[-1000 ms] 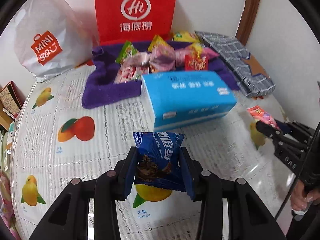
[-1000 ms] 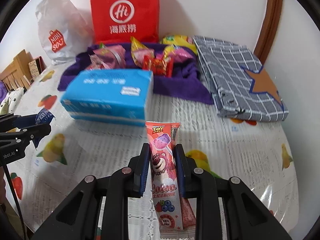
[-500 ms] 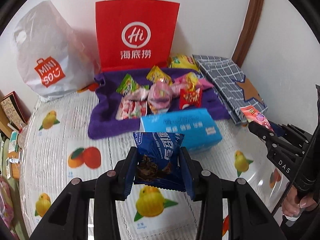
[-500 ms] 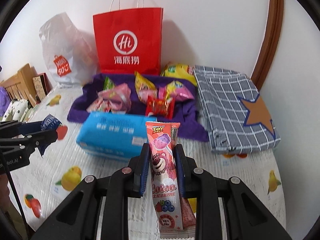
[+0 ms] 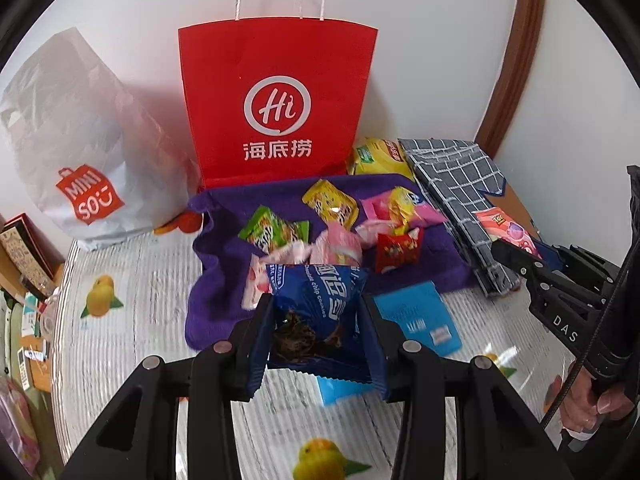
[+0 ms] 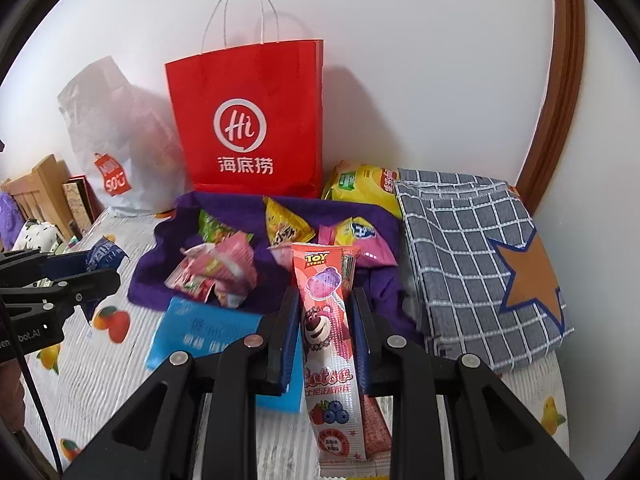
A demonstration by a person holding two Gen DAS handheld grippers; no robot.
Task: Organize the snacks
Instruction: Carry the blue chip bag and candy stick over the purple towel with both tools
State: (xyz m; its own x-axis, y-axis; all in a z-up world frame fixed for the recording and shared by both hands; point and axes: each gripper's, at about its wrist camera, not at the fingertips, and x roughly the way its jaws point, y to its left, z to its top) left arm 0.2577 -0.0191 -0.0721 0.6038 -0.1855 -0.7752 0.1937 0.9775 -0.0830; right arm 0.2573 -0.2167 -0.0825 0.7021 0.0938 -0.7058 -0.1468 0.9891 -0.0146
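My left gripper [image 5: 316,312] is shut on a blue chocolate chip cookie packet [image 5: 320,304] and holds it above the table. My right gripper [image 6: 322,312] is shut on a long pink Toy Story Lotso snack packet [image 6: 326,332]. Both hang in front of a purple cloth [image 5: 224,248] that carries several small snack packets [image 5: 332,204]. A red paper bag [image 5: 276,104] stands upright behind the cloth against the wall. The right gripper also shows in the left wrist view [image 5: 508,248], and the left gripper in the right wrist view [image 6: 96,276].
A blue tissue pack [image 6: 200,332] lies on the fruit-print tablecloth [image 5: 120,344] under the grippers. A white Miniso plastic bag [image 5: 80,160] stands at the back left. A grey checked folded cloth [image 6: 480,260] lies at the right. A yellow chip bag [image 6: 364,188] leans beside the red bag.
Both grippers have risen and drawn back with their packets still held. The whole red bag with its handles has come into view and the tissue pack now sits lower under the grippers.
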